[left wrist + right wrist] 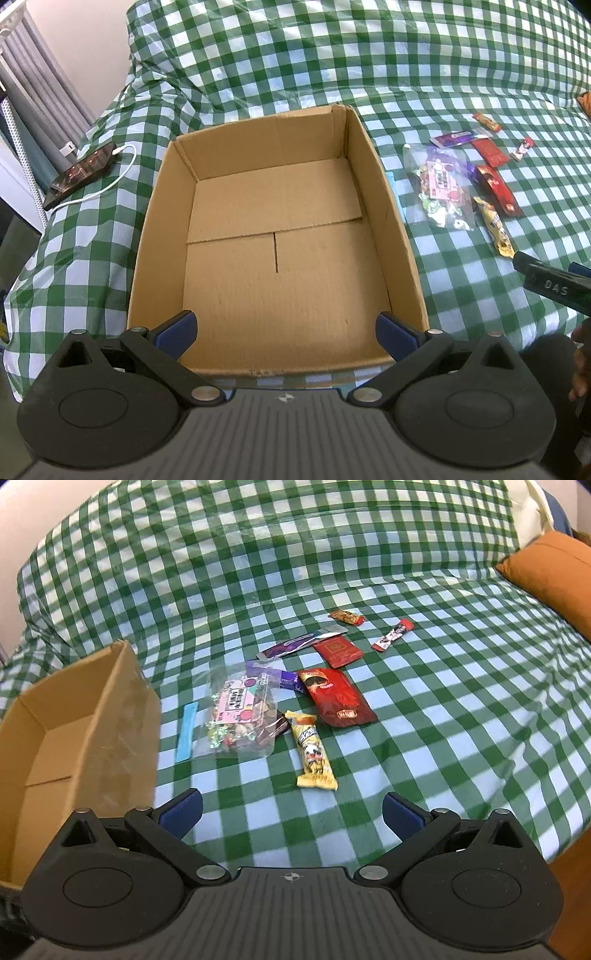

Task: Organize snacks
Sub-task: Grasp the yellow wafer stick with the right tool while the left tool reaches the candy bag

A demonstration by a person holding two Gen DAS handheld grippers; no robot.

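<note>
The right gripper (291, 814) hangs with its jaws spread wide and nothing between them, low over the checked cloth (443, 716) and aimed at the snacks. The left gripper (286, 332) is just as wide and just as bare, held over the near rim of the cardboard box (384, 206), which has nothing in it yet.

Nearest the right gripper lies the yellow bar (314, 755), so I would take that first: come down with the jaws across its narrow width, pinch mid-length, and lift clear before swinging left to the box. The wrapper looks slick (it may slide if caught only by a crimped end). Beside it on the left sits the clear bag of sweets (242, 714), soft and lumpy, and it partly overlaps a neighbour. Beyond lie the large red packet (338, 698), a purple packet (291, 646) and the smaller pieces farther off.

The cloth is rumpled over what looks like a bed, so things may shift when pressed. Far left, a phone (79, 173) charges on a white cable (110, 177); far right, an orange cushion (550, 572).
</note>
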